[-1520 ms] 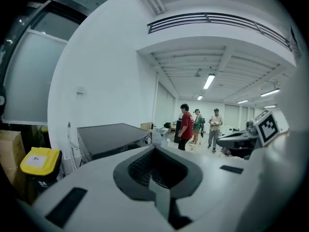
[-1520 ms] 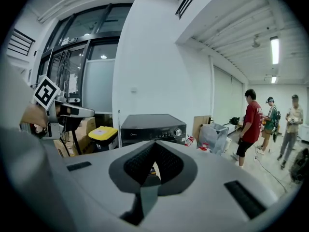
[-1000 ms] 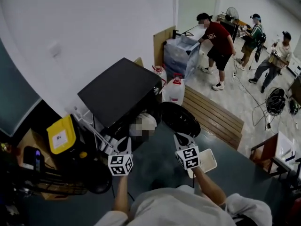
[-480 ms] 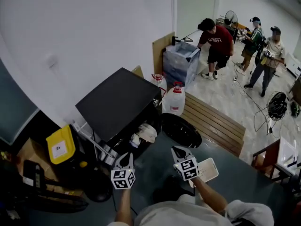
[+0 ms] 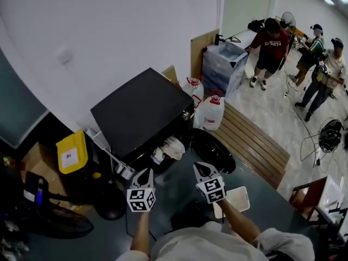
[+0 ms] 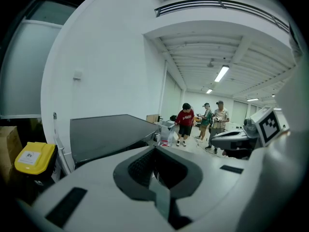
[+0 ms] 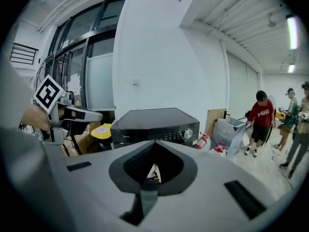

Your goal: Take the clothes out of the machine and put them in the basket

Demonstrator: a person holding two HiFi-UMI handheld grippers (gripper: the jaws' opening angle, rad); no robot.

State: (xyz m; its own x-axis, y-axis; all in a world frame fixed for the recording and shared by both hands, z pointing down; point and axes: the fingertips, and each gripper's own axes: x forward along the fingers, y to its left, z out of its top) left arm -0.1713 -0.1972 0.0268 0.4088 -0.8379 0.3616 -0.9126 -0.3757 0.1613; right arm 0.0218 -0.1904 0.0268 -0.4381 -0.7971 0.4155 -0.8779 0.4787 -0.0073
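The black machine (image 5: 138, 110) stands against the white wall. Its round door (image 5: 213, 150) hangs open on the front side, toward the person. The step in hand looks like the very first one, the reach toward the drum, with nothing taken out yet. A white perforated basket (image 5: 239, 196), as best I can tell, sits on the floor in front of the machine, just beside the person's right forearm and apart from the door. The left gripper (image 5: 143, 174) and the right gripper (image 5: 200, 167) are both held out in front of the machine's opening, near it but not touching. Each points at the machine and a little downward. Both pairs of jaws are pressed together with nothing between them. In the right gripper view a scrap of pale cloth shows past the tips, but it lies beyond them, not in them. The clothes (image 5: 172, 146) are a light bundle sitting in the mouth of the machine, just beside the door hinge. The next move calls for one gripper to spread its jaws, push on into the opening, and close on a fold of that bundle. Then it lifts the cloth clear of the door and carries it back to the basket.
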